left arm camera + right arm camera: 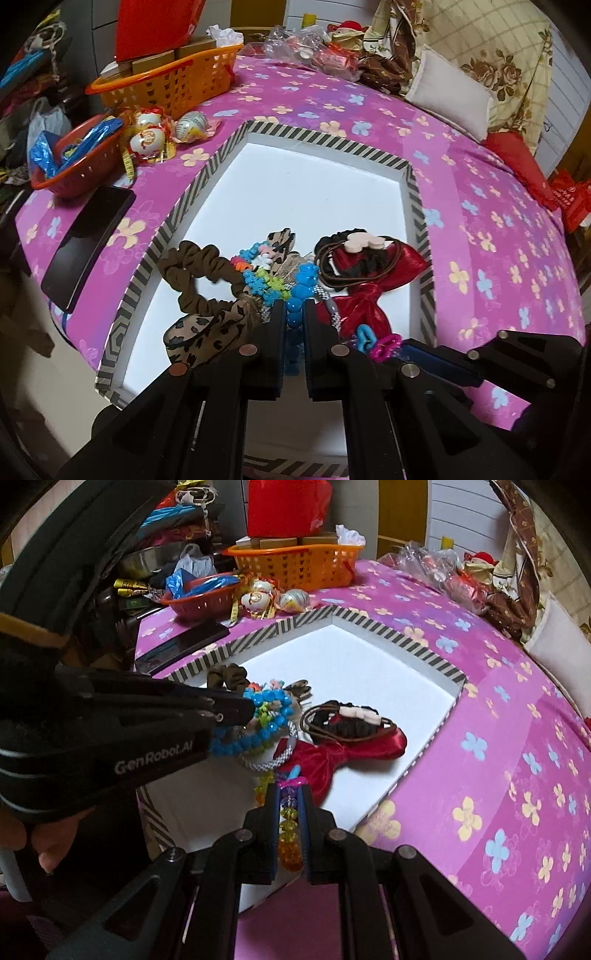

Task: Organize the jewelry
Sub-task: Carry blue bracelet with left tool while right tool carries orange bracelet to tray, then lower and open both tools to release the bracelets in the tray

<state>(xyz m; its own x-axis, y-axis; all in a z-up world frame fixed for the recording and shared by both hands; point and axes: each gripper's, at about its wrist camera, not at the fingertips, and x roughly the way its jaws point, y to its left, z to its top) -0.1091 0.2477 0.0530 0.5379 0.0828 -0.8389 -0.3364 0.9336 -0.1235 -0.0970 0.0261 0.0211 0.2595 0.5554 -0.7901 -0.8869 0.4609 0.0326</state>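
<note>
- The left gripper has its jaws drawn close around a blue bead bracelet, gripping it just above the floor of the striped-rim tray.
- The right gripper has its jaws nearly together on a strand of clear yellow and orange beads, at the near edge of the same tray; a pink clip sits at its fingertips.
- In the right wrist view the left gripper reaches in from the left side of the tray, its tips buried in the blue beads.
- Inside the tray, all the pieces crowd the near half: a brown scrunchie and a leopard-print ribbon toward the left wall, a string of multicoloured flower beads in the middle.
- Toward the tray's right wall lies a red satin bow, with brown hair ties and a pale pink clip on top of it.
- A black-and-white beaded cord lies touching the bow.
- The far half of the tray shows bare white floor.
- Left of the tray, on the pink flowered cloth, lies a black phone; beyond it a red bowl and an orange basket.
- Beyond the tray's right corner rests a white pillow.
</note>
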